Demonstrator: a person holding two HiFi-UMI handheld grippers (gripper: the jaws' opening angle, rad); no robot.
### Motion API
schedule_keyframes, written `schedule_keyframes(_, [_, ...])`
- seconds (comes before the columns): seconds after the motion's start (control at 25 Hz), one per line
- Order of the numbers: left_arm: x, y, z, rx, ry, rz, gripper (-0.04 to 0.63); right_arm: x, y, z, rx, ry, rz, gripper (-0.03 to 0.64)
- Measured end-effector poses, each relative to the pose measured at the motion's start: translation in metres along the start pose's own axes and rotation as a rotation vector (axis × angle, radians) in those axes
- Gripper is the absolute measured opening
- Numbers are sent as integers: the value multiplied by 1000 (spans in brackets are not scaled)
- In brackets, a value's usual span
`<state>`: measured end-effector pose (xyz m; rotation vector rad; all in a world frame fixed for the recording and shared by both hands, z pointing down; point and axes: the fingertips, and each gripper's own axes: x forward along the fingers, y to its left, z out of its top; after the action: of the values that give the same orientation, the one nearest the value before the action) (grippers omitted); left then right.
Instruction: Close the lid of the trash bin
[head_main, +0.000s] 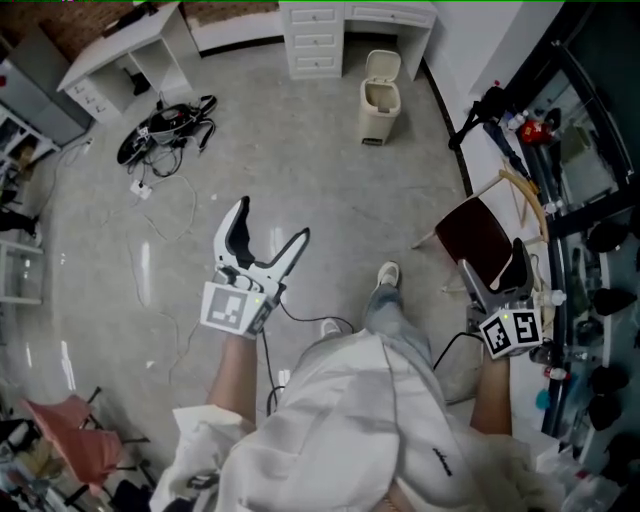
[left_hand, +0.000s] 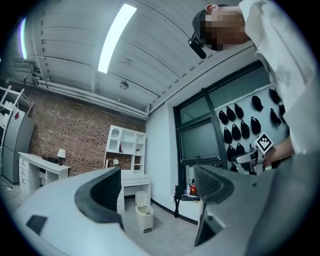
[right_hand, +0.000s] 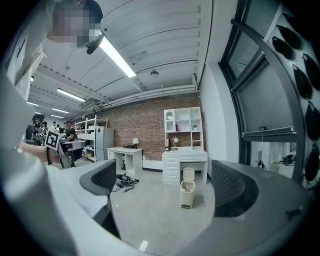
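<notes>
From the head view, the trash bin (head_main: 381, 104) stands on the grey floor (head_main: 300, 170) at the far end of the room, just in front of a white drawer unit (head_main: 318, 40), and its lid (head_main: 384, 65) is tipped up and back, the bin mouth open. The left tool (head_main: 272, 222) is held out over the floor, jaws spread wide, nothing between them. The right tool (head_main: 492, 258) hangs at the right, beside a dark brown chair (head_main: 478, 232), and its jaws are apart too. A tangle of black cables (head_main: 165, 125) lies on the floor well left of the bin. Over to the left gripper view: the left tool (left_hand: 157, 190) shows both dark pads wide apart, and there's the bin (left_hand: 144, 217), small and far off, framed low in the gap between them, lid (left_hand: 142, 197) raised. Now the right gripper view: the right tool (right_hand: 165, 182) is spread as well, empty, and the bin (right_hand: 187, 194) sits far off in the gap, nearer the right jaw, its lid (right_hand: 188, 173) upright, the drawer unit (right_hand: 184, 165) right behind it.
</notes>
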<state>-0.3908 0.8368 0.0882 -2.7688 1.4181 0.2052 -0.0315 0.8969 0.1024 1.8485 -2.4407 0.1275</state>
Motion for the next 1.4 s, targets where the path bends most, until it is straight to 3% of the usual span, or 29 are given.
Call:
schedule_keyframes(0.32, [6, 6, -3, -19, -10, -6, 437, 27, 8, -1, 10, -7, 44, 578])
schedule_keyframes(0.56, [51, 7, -15, -7, 22, -29, 437, 61, -15, -6, 34, -9, 59, 578])
schedule_keyframes(0.92, [165, 21, -28, 15, 36, -48, 437, 148, -86, -9, 68, -30, 76, 578])
schedule_keyframes(1.4, [352, 39, -38, 22, 45, -8, 437, 288, -215, 16, 76, -38, 149, 577])
